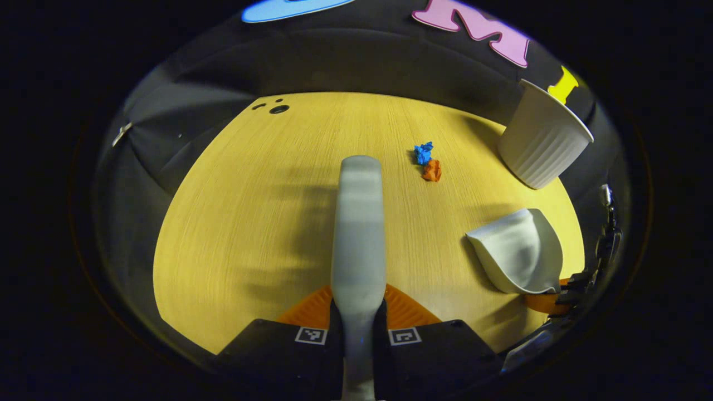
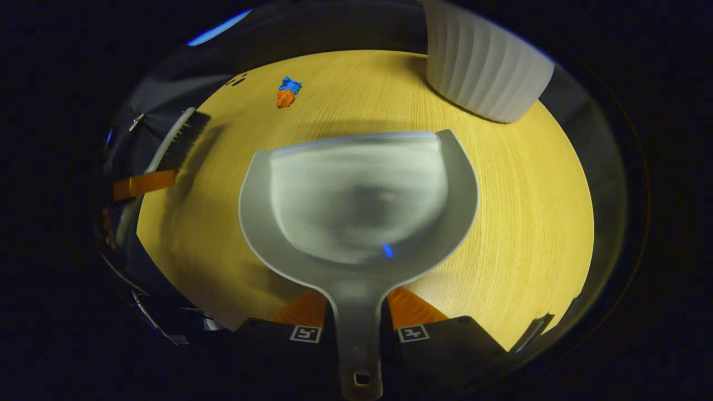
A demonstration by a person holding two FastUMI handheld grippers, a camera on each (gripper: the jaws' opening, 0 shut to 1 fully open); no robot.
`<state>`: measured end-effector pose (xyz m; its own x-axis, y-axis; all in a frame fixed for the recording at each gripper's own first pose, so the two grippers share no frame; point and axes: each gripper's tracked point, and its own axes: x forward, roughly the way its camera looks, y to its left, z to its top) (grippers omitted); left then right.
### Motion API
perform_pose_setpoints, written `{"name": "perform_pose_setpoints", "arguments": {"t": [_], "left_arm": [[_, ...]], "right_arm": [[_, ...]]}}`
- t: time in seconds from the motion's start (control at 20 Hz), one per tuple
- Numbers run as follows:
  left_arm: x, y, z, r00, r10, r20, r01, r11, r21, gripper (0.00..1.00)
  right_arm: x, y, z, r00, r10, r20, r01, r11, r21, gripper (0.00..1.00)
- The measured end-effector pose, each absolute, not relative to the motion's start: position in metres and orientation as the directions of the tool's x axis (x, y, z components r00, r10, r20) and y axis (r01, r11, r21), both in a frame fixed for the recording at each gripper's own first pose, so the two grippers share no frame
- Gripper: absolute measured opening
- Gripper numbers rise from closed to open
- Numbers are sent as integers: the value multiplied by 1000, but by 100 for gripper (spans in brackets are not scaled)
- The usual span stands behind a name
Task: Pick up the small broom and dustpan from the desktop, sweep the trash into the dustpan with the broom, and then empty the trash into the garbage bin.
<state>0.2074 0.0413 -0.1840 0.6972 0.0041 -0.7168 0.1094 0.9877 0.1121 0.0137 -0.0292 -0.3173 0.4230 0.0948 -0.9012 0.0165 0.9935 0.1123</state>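
Observation:
My left gripper (image 1: 358,305) is shut on the handle of the small pale broom (image 1: 357,223), which points forward over the wooden table (image 1: 234,223). In the right gripper view the broom (image 2: 179,139) shows its dark bristles at the far left. My right gripper (image 2: 357,307) is shut on the handle of the white dustpan (image 2: 356,195), held above the table with its mouth facing away. The dustpan (image 1: 518,250) also sits at the right of the left gripper view. Two crumpled scraps lie side by side: blue trash (image 1: 423,152) (image 2: 290,84) and orange trash (image 1: 431,170) (image 2: 285,98).
A white ribbed garbage bin (image 1: 543,136) (image 2: 484,67) stands on the table at the far right corner, beyond the dustpan. Small dark holes (image 1: 278,108) mark the table's far left. Black cloth walls close in the table on all sides.

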Motion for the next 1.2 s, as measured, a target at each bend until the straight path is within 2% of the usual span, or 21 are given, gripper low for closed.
{"name": "perform_pose_setpoints", "arguments": {"t": [0.35,0.4,0.45,0.65,0.85,0.9,1.2], "left_arm": [[307,23,-182,662,4,-750,248,942,225,26],[318,18,-183,657,0,-753,264,937,231,26],[330,14,-183,655,-1,-756,283,928,244,27],[368,1,-179,656,33,-754,397,835,382,26],[379,-24,-180,641,1,-768,506,752,423,26],[378,-30,-181,633,-11,-774,525,740,419,26],[357,-63,-194,556,-100,-825,640,686,347,24]], "right_arm": [[12,-49,-304,436,151,-887,-96,988,121,34],[12,-51,-301,438,158,-885,-108,987,123,31],[13,-53,-298,443,165,-881,-120,985,124,34],[18,-60,-291,438,195,-877,-153,978,141,34],[20,-70,-287,441,200,-875,-173,975,136,31],[21,-72,-288,442,199,-875,-183,975,129,34],[22,-73,-291,435,205,-877,-276,957,87,34]]}}
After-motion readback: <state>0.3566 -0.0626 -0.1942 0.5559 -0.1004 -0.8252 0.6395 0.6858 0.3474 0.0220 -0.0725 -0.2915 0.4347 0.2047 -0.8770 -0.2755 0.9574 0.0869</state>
